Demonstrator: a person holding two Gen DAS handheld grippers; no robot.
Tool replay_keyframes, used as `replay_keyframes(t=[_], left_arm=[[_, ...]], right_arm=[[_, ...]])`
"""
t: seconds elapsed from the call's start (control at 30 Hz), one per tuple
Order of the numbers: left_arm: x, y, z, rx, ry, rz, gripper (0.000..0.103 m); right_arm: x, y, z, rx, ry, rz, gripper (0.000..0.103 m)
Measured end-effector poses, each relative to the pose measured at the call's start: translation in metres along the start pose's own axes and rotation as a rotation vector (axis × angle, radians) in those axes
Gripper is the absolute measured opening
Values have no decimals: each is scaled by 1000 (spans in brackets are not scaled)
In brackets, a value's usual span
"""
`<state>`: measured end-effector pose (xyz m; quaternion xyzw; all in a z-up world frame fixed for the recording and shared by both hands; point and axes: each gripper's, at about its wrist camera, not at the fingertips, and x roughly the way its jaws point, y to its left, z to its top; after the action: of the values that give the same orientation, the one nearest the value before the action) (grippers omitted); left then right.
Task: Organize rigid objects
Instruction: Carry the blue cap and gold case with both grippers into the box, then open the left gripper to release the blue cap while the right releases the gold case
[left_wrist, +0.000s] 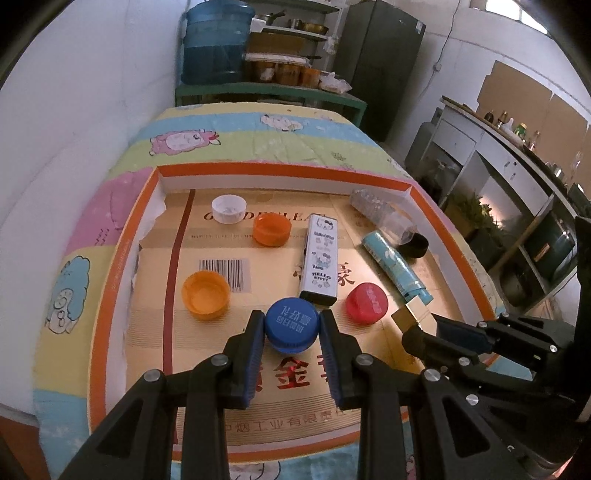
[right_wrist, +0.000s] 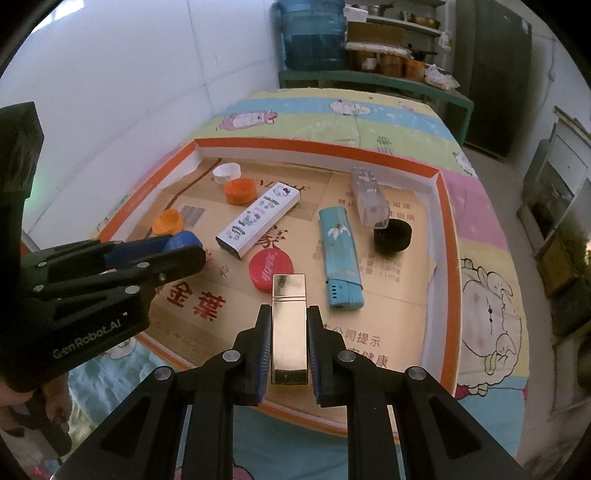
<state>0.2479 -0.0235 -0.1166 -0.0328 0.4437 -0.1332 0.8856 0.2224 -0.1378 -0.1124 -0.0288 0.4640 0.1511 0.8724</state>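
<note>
Nearest me, my left gripper (left_wrist: 291, 328) has its jaws clamped on the blue cap (left_wrist: 292, 325), one pad on each side, printed top up, over the front of the tray (left_wrist: 280, 173); my right gripper (right_wrist: 289, 332) has its jaws closed on the gold lighter (right_wrist: 289, 325), which stands lengthwise between the pads and juts past the tips. From the right wrist I see the left gripper (right_wrist: 177, 251) at the left with the blue cap (right_wrist: 184, 238) in its tips; from the left wrist the right gripper (left_wrist: 421, 332) comes in from the right with the gold lighter (left_wrist: 410, 317).

Just beyond the tips lies the red cap (left_wrist: 366, 302), top up, on the cardboard floor; the yellow cap (left_wrist: 205, 294) sits hollow side up to its left, well apart. Between them, a little further, the white lighter (left_wrist: 321, 258) lies flat, one end near the blue cap. Right of the red cap lies the teal lighter (right_wrist: 340, 254); the black cap (right_wrist: 392, 234) sits past it, touching the mouth end of the clear lighter (right_wrist: 369, 195), which reaches toward the far right corner. Further back on the left, the orange cap (left_wrist: 271, 229) is open side up; the white cap (left_wrist: 229, 208) is just behind it, near the far wall.

The tray rests on a cartoon-print cloth (left_wrist: 258, 136); behind it are a green shelf (left_wrist: 269, 90) with jars and a blue water jug (left_wrist: 214, 44).
</note>
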Motion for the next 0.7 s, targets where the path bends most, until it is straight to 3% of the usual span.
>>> replay_keyframes(t=[0.53,0.6,0.63,0.7], left_arm=[[9,-2,-2,31,15,0,31],[8,-1,-2,26,12,1,39],[8,0,-3,24,10,3,48],[6,3,-3,15,5,6,53]], right_arm=[[10,2,-3,-20,17,-20,19],[10,2,-4,-15,17,-18,21],[10,2,-4,-14,18,-18,22],[8,2,-4,-14,13,-22,34]])
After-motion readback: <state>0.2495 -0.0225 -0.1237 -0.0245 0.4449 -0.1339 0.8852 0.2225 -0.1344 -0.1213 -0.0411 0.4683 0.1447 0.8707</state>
